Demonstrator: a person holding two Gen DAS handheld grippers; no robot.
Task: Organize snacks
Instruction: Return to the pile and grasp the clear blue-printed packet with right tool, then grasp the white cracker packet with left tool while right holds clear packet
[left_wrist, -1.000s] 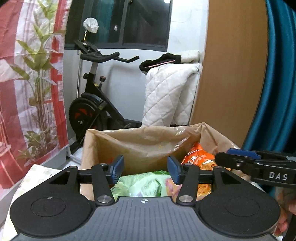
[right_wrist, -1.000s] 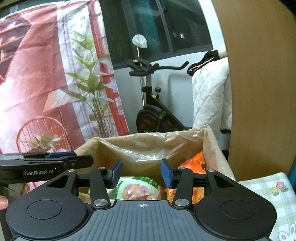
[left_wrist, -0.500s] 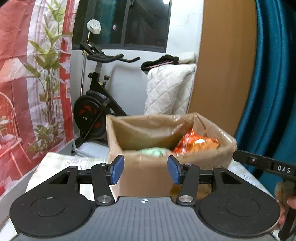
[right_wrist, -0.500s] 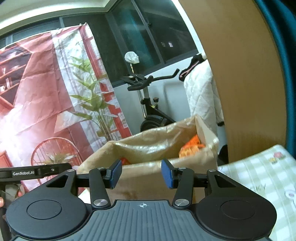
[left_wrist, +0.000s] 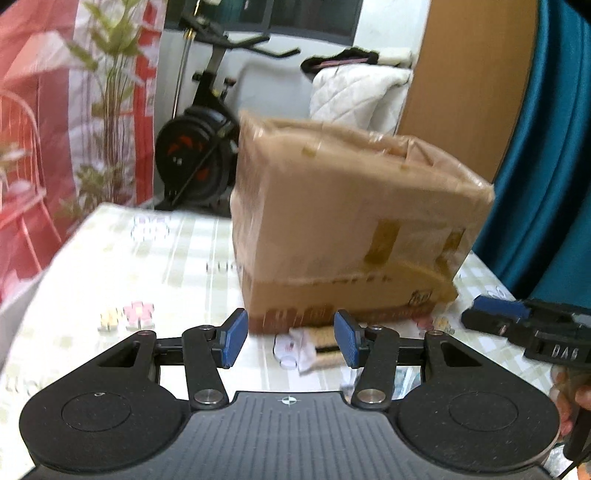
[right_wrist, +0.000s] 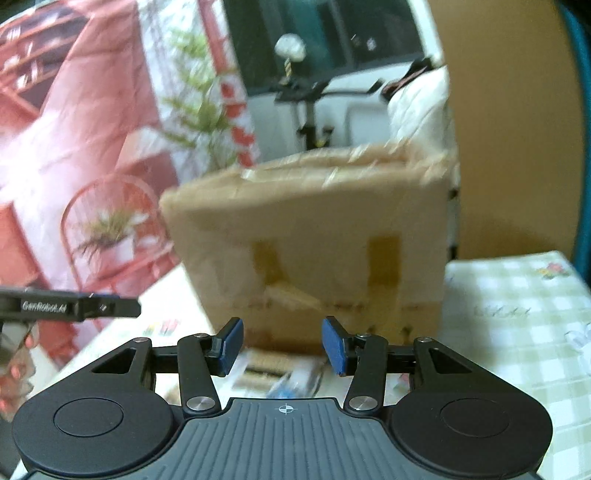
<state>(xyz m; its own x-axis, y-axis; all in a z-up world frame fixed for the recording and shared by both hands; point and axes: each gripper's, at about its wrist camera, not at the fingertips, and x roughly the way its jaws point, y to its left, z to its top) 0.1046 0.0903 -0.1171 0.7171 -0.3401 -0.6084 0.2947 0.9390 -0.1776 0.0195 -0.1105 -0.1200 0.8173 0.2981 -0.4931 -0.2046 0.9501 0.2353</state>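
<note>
Left gripper (left_wrist: 287, 343): jaws partly apart, nothing between the pads. Right gripper (right_wrist: 282, 346): same, empty. Cardboard box (left_wrist: 347, 229) stands on the checked tablecloth (left_wrist: 122, 266) just ahead of both. Small snack packets (left_wrist: 306, 347) lie below the fingertips, blurred.

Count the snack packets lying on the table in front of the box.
1 for sure: a blurred snack packet at the foot of the cardboard box, ahead of both grippers. More may hide behind the grippers or inside the box.
</note>
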